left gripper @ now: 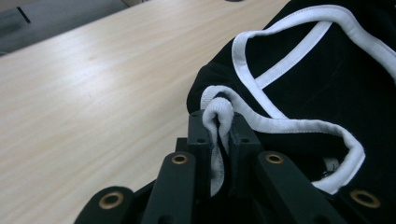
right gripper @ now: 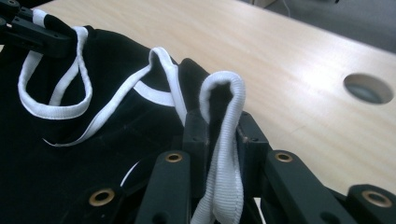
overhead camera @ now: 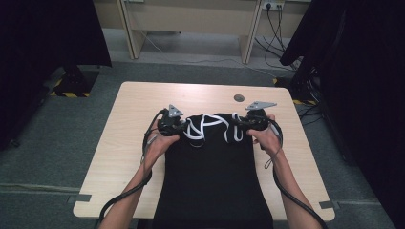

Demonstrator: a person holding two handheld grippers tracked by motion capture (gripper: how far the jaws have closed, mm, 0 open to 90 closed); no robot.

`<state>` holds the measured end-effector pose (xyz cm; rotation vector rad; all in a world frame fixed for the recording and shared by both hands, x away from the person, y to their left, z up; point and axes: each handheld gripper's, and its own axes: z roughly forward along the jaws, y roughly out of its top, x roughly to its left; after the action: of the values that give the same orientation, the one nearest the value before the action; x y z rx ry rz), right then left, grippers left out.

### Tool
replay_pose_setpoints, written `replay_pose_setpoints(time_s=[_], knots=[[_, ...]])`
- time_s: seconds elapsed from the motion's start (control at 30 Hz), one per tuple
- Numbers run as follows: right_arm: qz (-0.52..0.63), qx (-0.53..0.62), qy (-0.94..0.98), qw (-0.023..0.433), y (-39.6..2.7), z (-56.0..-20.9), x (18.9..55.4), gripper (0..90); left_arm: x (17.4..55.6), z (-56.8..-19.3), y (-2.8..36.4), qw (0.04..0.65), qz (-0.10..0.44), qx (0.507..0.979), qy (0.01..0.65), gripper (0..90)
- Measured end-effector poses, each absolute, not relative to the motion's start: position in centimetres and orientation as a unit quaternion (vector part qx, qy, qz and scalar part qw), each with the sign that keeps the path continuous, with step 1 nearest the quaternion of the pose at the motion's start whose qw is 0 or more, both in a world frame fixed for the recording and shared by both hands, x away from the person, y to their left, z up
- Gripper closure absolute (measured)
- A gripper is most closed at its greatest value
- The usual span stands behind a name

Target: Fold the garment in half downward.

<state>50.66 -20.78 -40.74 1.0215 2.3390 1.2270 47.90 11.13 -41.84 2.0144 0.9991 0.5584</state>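
Note:
A black garment (overhead camera: 210, 176) with white trim lies on the wooden table (overhead camera: 133, 109) and hangs over its near edge. My left gripper (overhead camera: 179, 125) holds the garment's far left corner. In the left gripper view its jaws (left gripper: 223, 126) are shut on a bunched fold of white trim (left gripper: 219, 109). My right gripper (overhead camera: 239, 123) holds the far right corner. In the right gripper view its jaws (right gripper: 223, 128) pinch a loop of white trim (right gripper: 229, 93). The left gripper (right gripper: 37, 32) also appears at that view's top left, clamped on trim. Loose white trim loops (overhead camera: 203, 126) lie between the two grippers.
A round cable hole (overhead camera: 239, 98) sits in the tabletop just beyond the right gripper, also visible as a hole (right gripper: 368, 88) in the right gripper view. Black curtains (overhead camera: 363, 95) flank both sides. A pale desk frame (overhead camera: 191, 24) and floor cables (overhead camera: 277, 28) stand behind the table.

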Motion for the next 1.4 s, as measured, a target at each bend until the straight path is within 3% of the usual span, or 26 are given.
replay_pose_setpoints(time_s=[0.37, 0.7, 1.4], knots=[[0.448, 0.342, 0.809, 0.167, -20.7, -38.3, 51.5, 77.7, 48.8, -39.2, 11.3, 0.423, 0.240, 0.778, 0.397, 81.5], [0.470, 0.299, 0.811, 0.182, -20.3, -37.9, 48.3, 77.7, 45.6, -39.2, 12.2, 0.442, 0.244, 0.780, 0.369, 81.0], [0.481, 0.254, 0.820, 0.177, -23.3, -43.7, 39.6, 77.0, 35.2, -43.9, 12.7, 0.459, 0.224, 0.800, 0.316, 80.4]])
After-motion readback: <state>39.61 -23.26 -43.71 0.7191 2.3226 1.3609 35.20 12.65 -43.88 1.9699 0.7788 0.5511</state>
